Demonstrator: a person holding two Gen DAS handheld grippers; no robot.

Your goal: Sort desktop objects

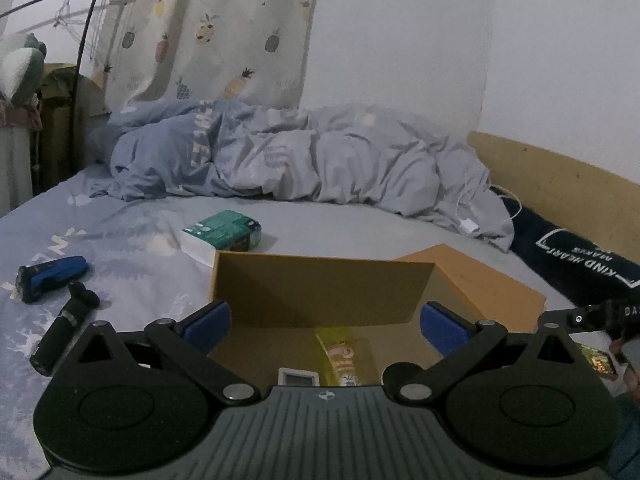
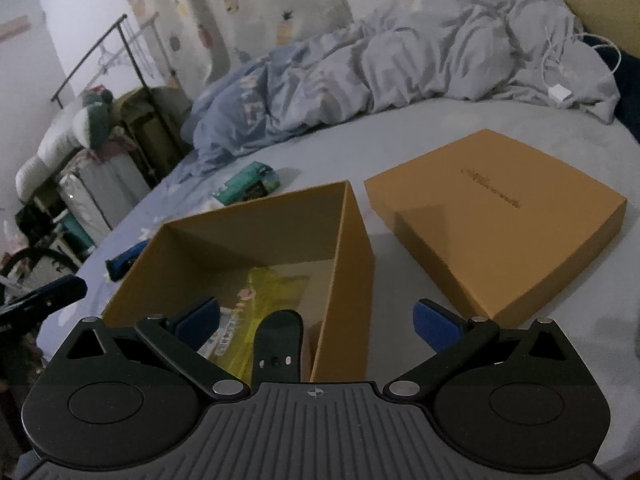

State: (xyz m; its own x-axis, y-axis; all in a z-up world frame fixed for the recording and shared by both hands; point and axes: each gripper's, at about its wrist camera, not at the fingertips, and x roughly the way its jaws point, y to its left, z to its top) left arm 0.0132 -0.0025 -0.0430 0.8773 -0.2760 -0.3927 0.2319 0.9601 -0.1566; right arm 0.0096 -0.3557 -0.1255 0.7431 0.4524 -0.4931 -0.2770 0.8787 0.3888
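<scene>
1. Left gripper [image 1: 325, 322]: black linkage arms with blue rectangular pads; jaws spread wide, nothing held between them; it hovers over the near edge of the open box [image 1: 320, 280].
2. Right gripper [image 2: 316, 322]: same black-and-blue build; jaws spread wide and holding nothing; it sits over the box's near right corner, one pad inside the box, the other outside its right wall.
3. Open box: smooth tan cardboard, square, with straight upright walls; it rests on the bed sheet [image 1: 340, 220].
4. Box contents: a glossy yellow packet [image 1: 344, 356] with printed graphics, text too small to read; a small white device [image 1: 298, 377] with a grey screen just beside it; in the right wrist view, a flat black rounded piece [image 2: 278, 344] with small holes lies near the front wall.
5. Box lid [image 2: 496, 216]: matching tan cardboard, flat and square, lying just to the right of the box; a line of embossed lettering on top, unreadable.
6. Items outside the box, on the sheet: a green-and-white tissue pack [image 1: 224, 234] behind the box; a blue-and-black device [image 1: 50, 278] and a black cylindrical tool [image 1: 66, 328] well to its left.
7. Surroundings: a crumpled grey-blue duvet [image 1: 300, 156]; a pineapple-print curtain [image 1: 212, 28]; a dark cloth [image 1: 576, 264] with white lettering, seen inverted, reading "KIND HEART".
</scene>
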